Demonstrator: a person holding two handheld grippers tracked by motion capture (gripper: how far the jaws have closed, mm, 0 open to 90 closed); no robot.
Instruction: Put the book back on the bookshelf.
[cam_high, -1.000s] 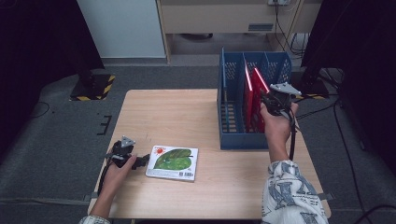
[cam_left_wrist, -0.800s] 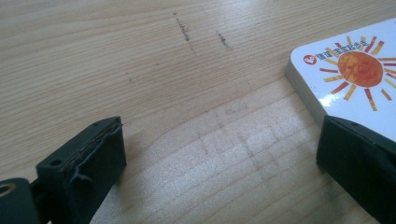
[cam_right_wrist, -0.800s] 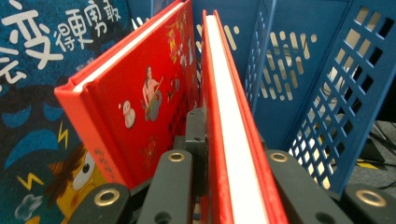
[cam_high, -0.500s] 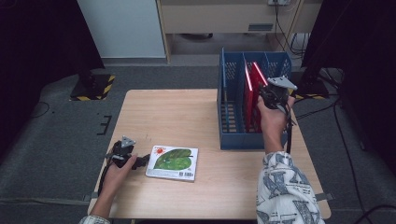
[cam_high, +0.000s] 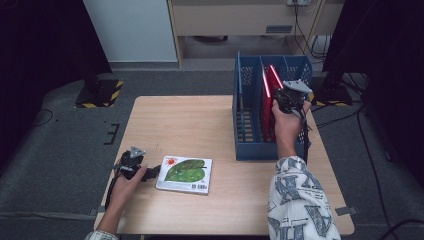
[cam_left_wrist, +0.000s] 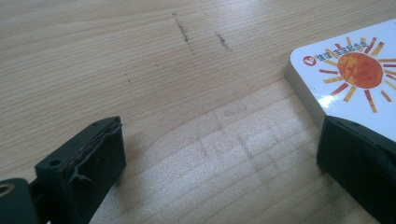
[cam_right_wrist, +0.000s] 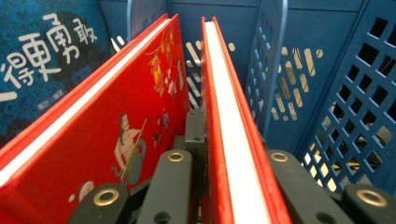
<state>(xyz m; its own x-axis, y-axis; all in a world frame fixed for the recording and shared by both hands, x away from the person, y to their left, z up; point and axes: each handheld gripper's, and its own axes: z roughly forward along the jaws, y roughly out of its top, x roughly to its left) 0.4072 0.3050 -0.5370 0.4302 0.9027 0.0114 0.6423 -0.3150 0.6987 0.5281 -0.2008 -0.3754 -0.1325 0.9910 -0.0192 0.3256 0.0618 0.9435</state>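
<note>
The right gripper (cam_high: 280, 98) is clamped tight on the top edge of a red book (cam_right_wrist: 229, 140), which stands upright in a slot of the blue rack (cam_high: 250, 150) at the far right of the worktop (cam_high: 200, 115). In the right gripper view the book's white page edge runs straight out between the jaws, a second red book (cam_right_wrist: 116, 126) leans just to their left, and a dark blue book (cam_right_wrist: 42, 60) sits beyond that one, with the rack's perforated wall close on the other side. I'd judge the step in hand to be seating this book in its slot, or possibly drawing it out; the frames alone don't settle which. If it is going in, the next move calls for easing it down until it rests on the rack floor, then spreading the jaws and lifting clear without dragging the neighbour along. Over at the near left, the left gripper (cam_high: 150, 173) lies low on the worktop with its jaws wide apart and nothing between them. A picture book (cam_high: 184, 174) with a sun and a green leaf on its cover lies flat just ahead of it, one corner touching or nearly touching the right-hand jaw. That book looks next in line, and taking it would mean sliding a jaw under its edge.
</note>
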